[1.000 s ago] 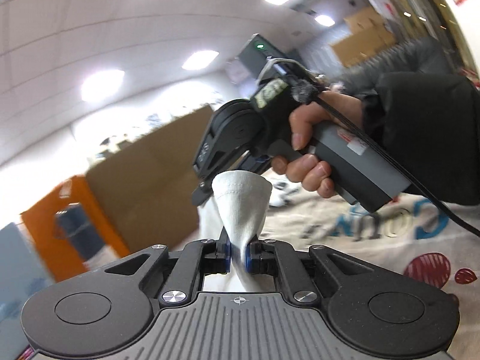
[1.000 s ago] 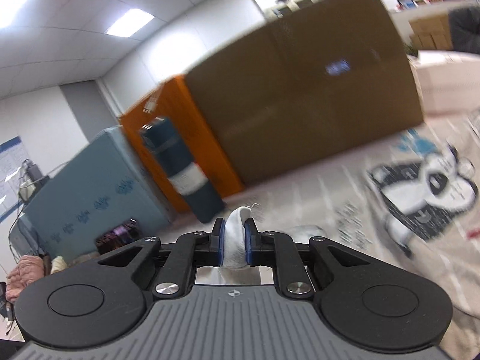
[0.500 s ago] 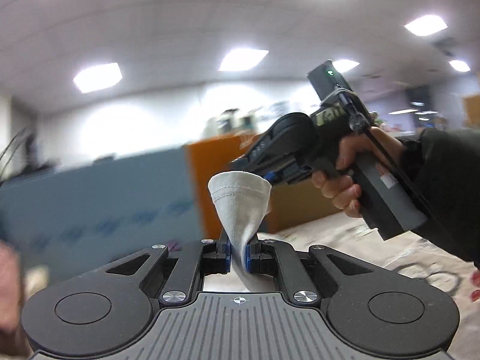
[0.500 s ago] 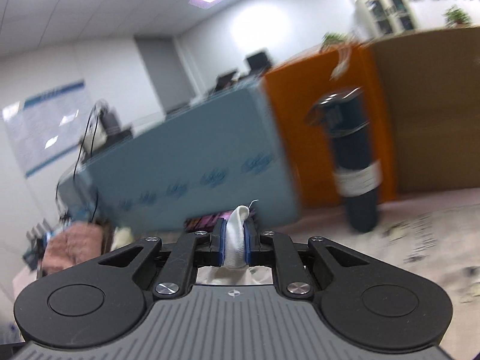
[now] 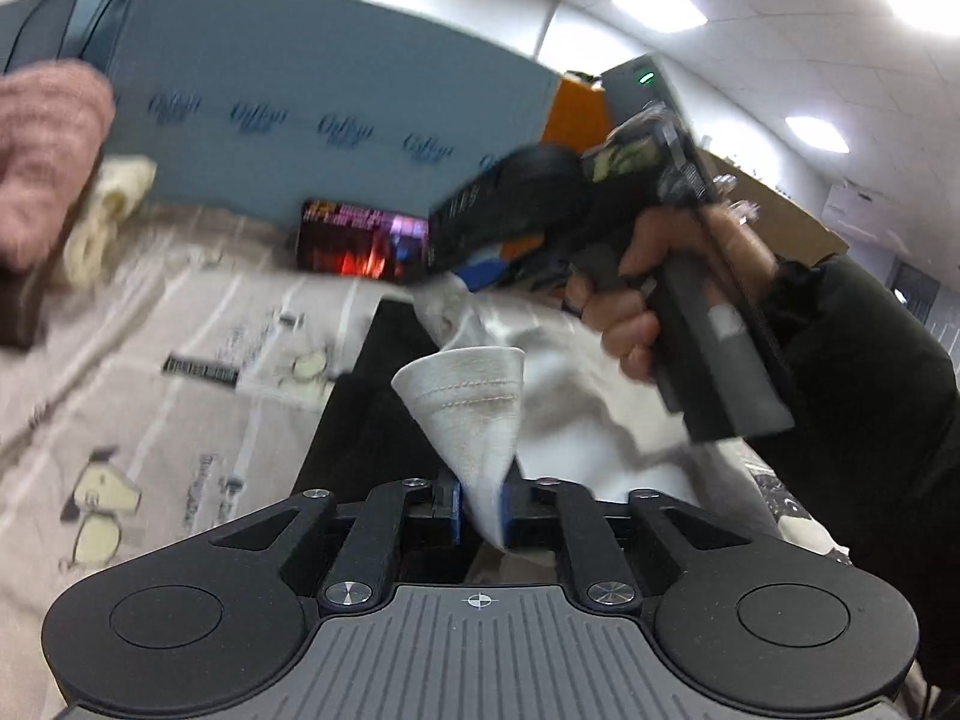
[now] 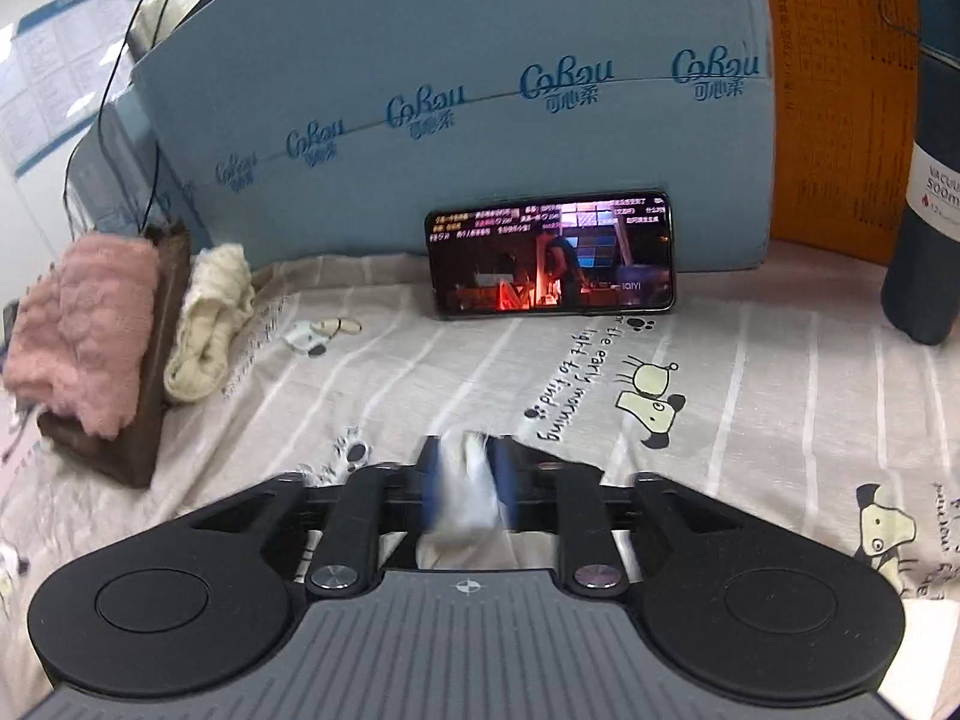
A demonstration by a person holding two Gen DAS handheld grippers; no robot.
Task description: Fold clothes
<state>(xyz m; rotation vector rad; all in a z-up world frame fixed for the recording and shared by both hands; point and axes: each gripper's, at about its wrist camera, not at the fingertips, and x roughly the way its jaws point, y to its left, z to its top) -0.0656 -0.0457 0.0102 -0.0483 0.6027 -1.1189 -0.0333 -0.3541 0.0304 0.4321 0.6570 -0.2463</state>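
The left tool point(image 5: 479, 507) is pinching a hem of the white garment point(image 5: 465, 414); the right tool point(image 6: 467, 483) is clamping another bunched corner above the surface point(image 6: 750, 396).

phone point(image 6: 551, 257) and flask point(image 6: 924, 180) (far edge) block the bare cloth point(image 6: 750, 372) ahead.

Black-bodied left gripper point(image 5: 479, 507), blue-padded fingers point(image 5: 454, 510), silver screws; bare hand point(image 5: 654, 294), black sleeve point(image 5: 864, 360).

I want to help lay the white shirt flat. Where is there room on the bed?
The striped sheet is bare between the phone and right gripper. It is crowded left by the pink towel and cream cloth.
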